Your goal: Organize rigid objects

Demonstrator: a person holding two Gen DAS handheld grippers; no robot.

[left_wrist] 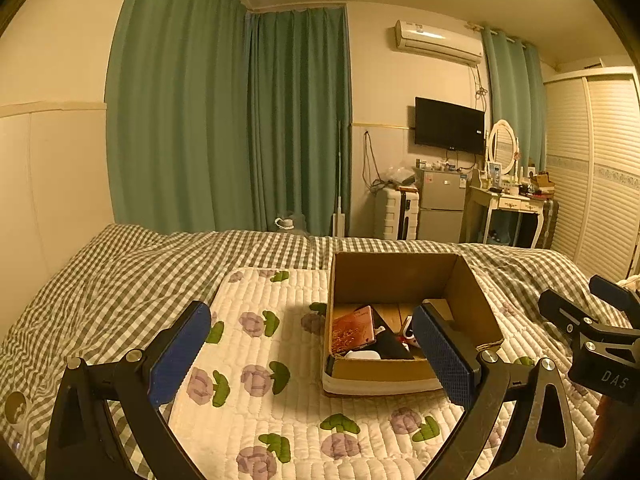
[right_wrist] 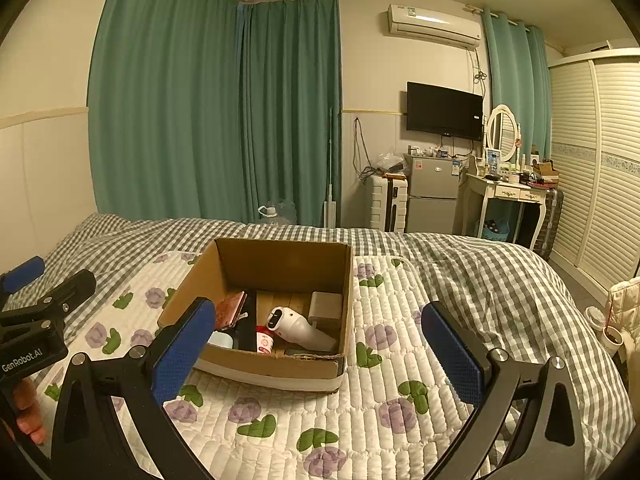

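An open cardboard box [left_wrist: 476, 304] [right_wrist: 280, 368] stands on a quilted floral mat [left_wrist: 256, 320] [right_wrist: 360, 408] on the bed. Inside lie a red patterned booklet [left_wrist: 354, 330] [right_wrist: 230, 310], a white handheld device [right_wrist: 298, 326], a small red-and-white jar [right_wrist: 265, 340], a white square block [right_wrist: 326, 305] and a black object [left_wrist: 390, 342]. My left gripper [left_wrist: 316, 354] is open and empty, hovering in front of the box, its right finger overlapping the box. My right gripper [right_wrist: 320, 354] is open and empty, in front of the box; it also shows in the left wrist view [left_wrist: 592, 320].
A checked grey-and-white bedspread [right_wrist: 480, 264] covers the bed. Beyond it are green curtains [right_wrist: 216, 112], a white suitcase [right_wrist: 386, 202], a small fridge [right_wrist: 432, 192], a wall TV [right_wrist: 444, 110], a cluttered dressing table [right_wrist: 508, 190] and a wardrobe [right_wrist: 600, 160]. A cream bag [right_wrist: 622, 300] sits at right.
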